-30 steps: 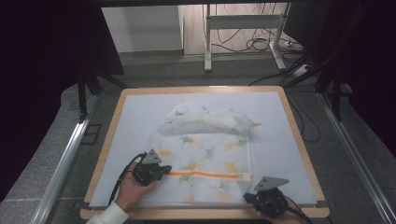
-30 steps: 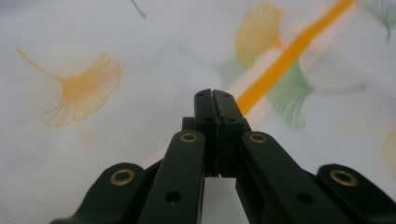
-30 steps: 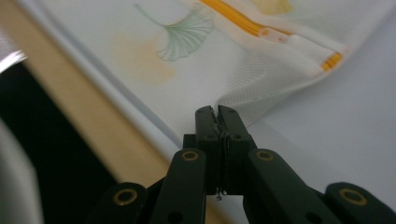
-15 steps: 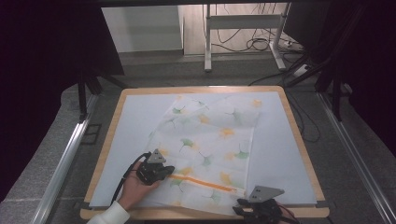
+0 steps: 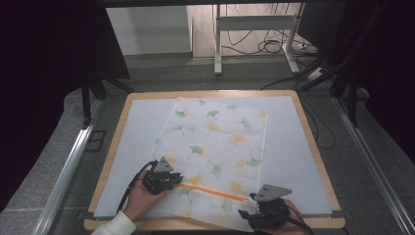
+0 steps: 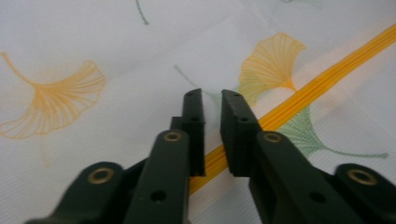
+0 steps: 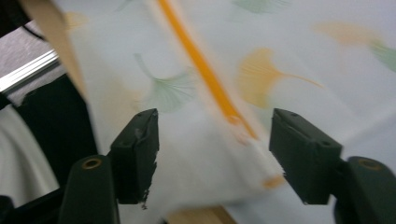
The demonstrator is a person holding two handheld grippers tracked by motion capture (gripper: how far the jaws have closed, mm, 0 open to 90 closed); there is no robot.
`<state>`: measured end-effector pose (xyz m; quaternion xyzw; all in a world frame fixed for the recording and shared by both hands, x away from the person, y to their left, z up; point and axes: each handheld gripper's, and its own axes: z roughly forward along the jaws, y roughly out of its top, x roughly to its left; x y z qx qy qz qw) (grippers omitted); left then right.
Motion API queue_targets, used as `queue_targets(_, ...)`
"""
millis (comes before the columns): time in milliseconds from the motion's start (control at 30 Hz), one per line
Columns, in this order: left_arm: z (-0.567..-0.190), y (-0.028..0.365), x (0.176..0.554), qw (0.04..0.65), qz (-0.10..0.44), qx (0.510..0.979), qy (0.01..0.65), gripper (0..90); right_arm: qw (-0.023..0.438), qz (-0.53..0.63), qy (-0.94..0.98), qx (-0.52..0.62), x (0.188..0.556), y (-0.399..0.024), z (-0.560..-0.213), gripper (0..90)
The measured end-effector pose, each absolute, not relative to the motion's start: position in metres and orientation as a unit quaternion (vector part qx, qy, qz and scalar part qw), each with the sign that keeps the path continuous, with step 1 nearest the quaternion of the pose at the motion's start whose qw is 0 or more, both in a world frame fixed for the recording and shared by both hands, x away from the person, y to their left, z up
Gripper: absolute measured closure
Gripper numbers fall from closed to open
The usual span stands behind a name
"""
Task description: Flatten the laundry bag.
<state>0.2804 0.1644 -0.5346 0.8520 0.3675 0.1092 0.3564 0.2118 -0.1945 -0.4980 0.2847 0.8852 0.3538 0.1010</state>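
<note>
A white cloth (image 5: pixel 215 147) printed with green and orange ginkgo leaves lies spread flat on the pale mat (image 5: pixel 303 161), an orange stripe (image 5: pixel 210 191) running across its near end. My left gripper (image 5: pixel 177 178) rests over the cloth's near left part. Its jaws stand a narrow gap apart (image 6: pixel 211 93) above the cloth (image 6: pixel 116 46), with the stripe (image 6: pixel 327 84) passing under them. My right gripper (image 5: pixel 247 215) is at the cloth's near right corner by the table's front edge. It stands wide open (image 7: pixel 215 126), the corner of the cloth (image 7: pixel 289 51) lying loose between its jaws.
A wooden rim (image 5: pixel 313 142) frames the mat. Metal rails (image 5: pixel 63 171) run along both sides of the table. A desk frame and cables (image 5: pixel 264 44) stand on the floor beyond the far edge. Bare mat lies left and right of the cloth.
The cloth was bunched at the far side; it is now drawn toward me and spread flat. My right gripper pulled back to the front edge and opened. The left stayed put.
</note>
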Motion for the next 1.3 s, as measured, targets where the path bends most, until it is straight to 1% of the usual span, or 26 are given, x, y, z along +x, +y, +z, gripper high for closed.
queue_targets(33,-0.534,0.166,0.281,0.36,0.109,0.849,0.37,76.0,0.097,0.351,0.89,0.276,0.209,-0.188,-0.499,28.9)
queue_targets(67,-0.533,0.169,0.281,0.366,0.108,0.845,0.374,74.6,0.091,0.344,0.897,0.262,0.204,-0.174,-0.501,25.8)
queue_targets(133,-0.533,0.171,0.281,0.368,0.108,0.844,0.375,74.2,0.091,0.332,0.907,0.243,0.199,-0.161,-0.505,23.4)
queue_targets(167,-0.533,0.171,0.281,0.368,0.108,0.844,0.375,74.0,0.091,0.332,0.907,0.243,0.199,-0.161,-0.505,23.4)
queue_targets(200,-0.533,0.171,0.281,0.368,0.108,0.844,0.375,73.8,0.094,0.318,0.917,0.223,0.195,-0.149,-0.51,21.7)
queue_targets(333,-0.534,0.17,0.281,0.366,0.105,0.846,0.373,73.5,0.102,0.293,0.929,0.202,0.192,-0.136,-0.517,20.1)
queue_targets(467,-0.535,0.17,0.281,0.365,0.104,0.847,0.373,73.6,0.13,0.26,0.937,0.195,0.193,-0.132,-0.526,19.9)
queue_targets(500,-0.535,0.17,0.281,0.365,0.104,0.847,0.373,73.6,0.13,0.26,0.937,0.195,0.193,-0.132,-0.526,19.9)
queue_targets(567,-0.535,0.17,0.281,0.365,0.103,0.847,0.373,73.6,0.151,0.253,0.936,0.193,0.193,-0.133,-0.526,25.0)
queue_targets(633,-0.535,0.17,0.281,0.365,0.103,0.847,0.372,73.6,0.16,0.253,0.934,0.193,0.193,-0.134,-0.526,31.1)
queue_targets(667,-0.535,0.17,0.281,0.365,0.103,0.848,0.371,73.6,0.167,0.252,0.934,0.189,0.192,-0.135,-0.526,35.4)
queue_targets(700,-0.535,0.17,0.28,0.364,0.102,0.848,0.37,73.7,0.174,0.251,0.934,0.184,0.192,-0.136,-0.526,41.6)
queue_targets(733,-0.535,0.169,0.28,0.364,0.102,0.849,0.369,73.8,0.166,0.26,0.933,0.185,0.194,-0.139,-0.522,54.6)
queue_targets(767,-0.535,0.169,0.28,0.364,0.102,0.849,0.369,73.8,0.166,0.26,0.933,0.185,0.194,-0.139,-0.522,54.6)
queue_targets(800,-0.535,0.17,0.28,0.364,0.101,0.849,0.369,73.9,0.153,0.268,0.932,0.193,0.196,-0.143,-0.52,64.5)
queue_targets(833,-0.535,0.17,0.28,0.364,0.101,0.849,0.369,74.0,0.153,0.268,0.932,0.193,0.196,-0.143,-0.52,64.5)
queue_targets(867,-0.535,0.17,0.28,0.364,0.101,0.849,0.369,74.0,0.142,0.274,0.931,0.196,0.198,-0.146,-0.518,72.6)
queue_targets(900,-0.535,0.17,0.28,0.364,0.101,0.849,0.369,74.0,0.142,0.274,0.931,0.196,0.198,-0.146,-0.518,72.6)
queue_targets(933,-0.535,0.17,0.28,0.365,0.101,0.849,0.369,74.0,0.135,0.278,0.93,0.198,0.199,-0.149,-0.515,81.1)
queue_targets(1000,-0.534,0.171,0.28,0.366,0.102,0.848,0.369,74.0,0.131,0.28,0.929,0.203,0.202,-0.152,-0.512,85.4)
queue_targets(1067,-0.534,0.171,0.28,0.366,0.102,0.848,0.37,73.9,0.136,0.283,0.928,0.203,0.204,-0.155,-0.508,87.3)
queue_targets(1100,-0.534,0.171,0.28,0.366,0.102,0.848,0.37,73.9,0.136,0.283,0.928,0.203,0.204,-0.155,-0.508,87.3)
queue_targets(1167,-0.534,0.171,0.28,0.366,0.102,0.848,0.37,73.9,0.151,0.279,0.927,0.202,0.208,-0.16,-0.502,88.0)
queue_targets(1200,-0.535,0.171,0.28,0.366,0.101,0.848,0.37,73.9,0.173,0.272,0.925,0.202,0.213,-0.166,-0.497,88.1)
queue_targets(1300,-0.535,0.17,0.28,0.367,0.1,0.848,0.37,73.8,0.175,0.274,0.92,0.218,0.224,-0.176,-0.494,88.1)
